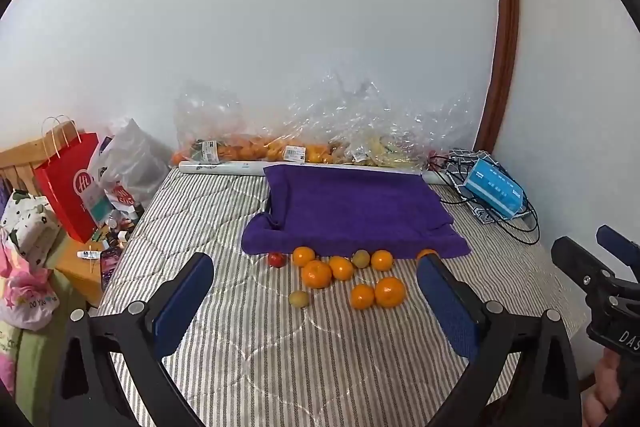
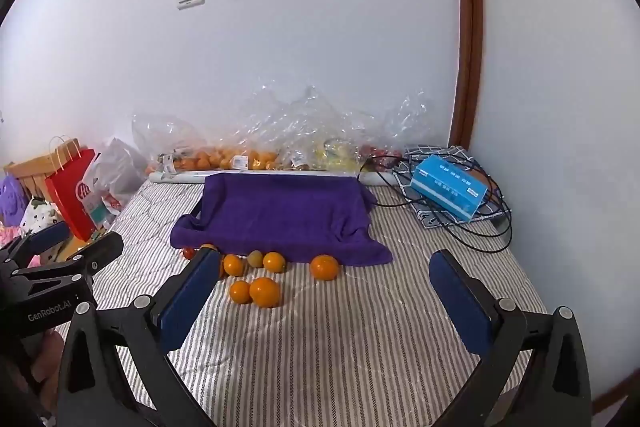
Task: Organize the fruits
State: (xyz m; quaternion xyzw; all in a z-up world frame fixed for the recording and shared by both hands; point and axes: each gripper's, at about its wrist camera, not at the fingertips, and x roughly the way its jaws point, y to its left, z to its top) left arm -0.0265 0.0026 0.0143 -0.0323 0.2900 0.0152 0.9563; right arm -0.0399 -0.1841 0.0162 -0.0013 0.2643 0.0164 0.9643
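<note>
Hovering with jaws spread and empty, the left gripper (image 1: 316,299) and right gripper (image 2: 324,291) face loose fruits (image 1: 344,275) on the bed (image 1: 280,367), just before the purple towel (image 1: 352,211); likely their destination.

Striped mattress (image 1: 224,211) bearing loose oranges (image 1: 316,274), purple towel (image 1: 352,211), blue box (image 1: 494,191), black cables (image 1: 520,227).

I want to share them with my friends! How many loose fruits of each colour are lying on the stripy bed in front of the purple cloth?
Orange fruits: 7 (one is half hidden behind a gripper finger)
Greenish-brown fruits: 2
Red fruit: 1
Total: 10
The bagged fruit by the wall is not counted.
</note>
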